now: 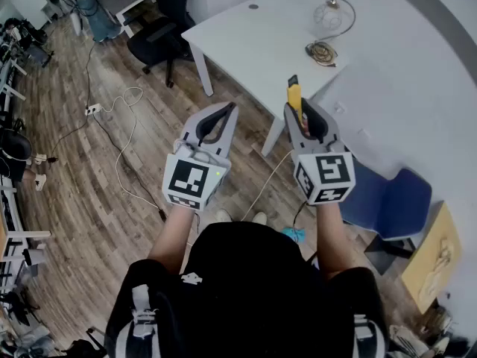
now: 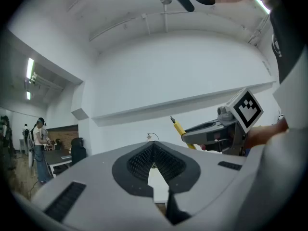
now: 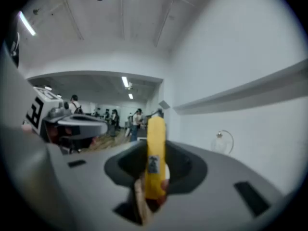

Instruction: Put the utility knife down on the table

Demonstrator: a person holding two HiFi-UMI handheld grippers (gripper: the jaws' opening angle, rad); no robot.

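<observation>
Left gripper (image 1: 226, 110) was pinched shut on nothing, just hanging out front. The right gripper (image 1: 305, 114) was clamped on the back end of the yellow plastic utility knife (image 1: 294, 95). The knife stuck out level in the air, close to the near edge of the white rectangular table (image 1: 246, 47) but not on it.

Biggest worry, I'd say: most of the knife poked past the jaws. A bump on that edge could twist it loose, and letting go too early would drop it on the wooden floor (image 1: 89, 177) by the person's feet.

Around: loose white cables (image 1: 127, 95) on the floor, a black office chair (image 1: 158, 32), a coiled wire (image 1: 320, 52) by the table's right edge, and a blue chair (image 1: 391, 200). Nothing blocked the near part of the table.
</observation>
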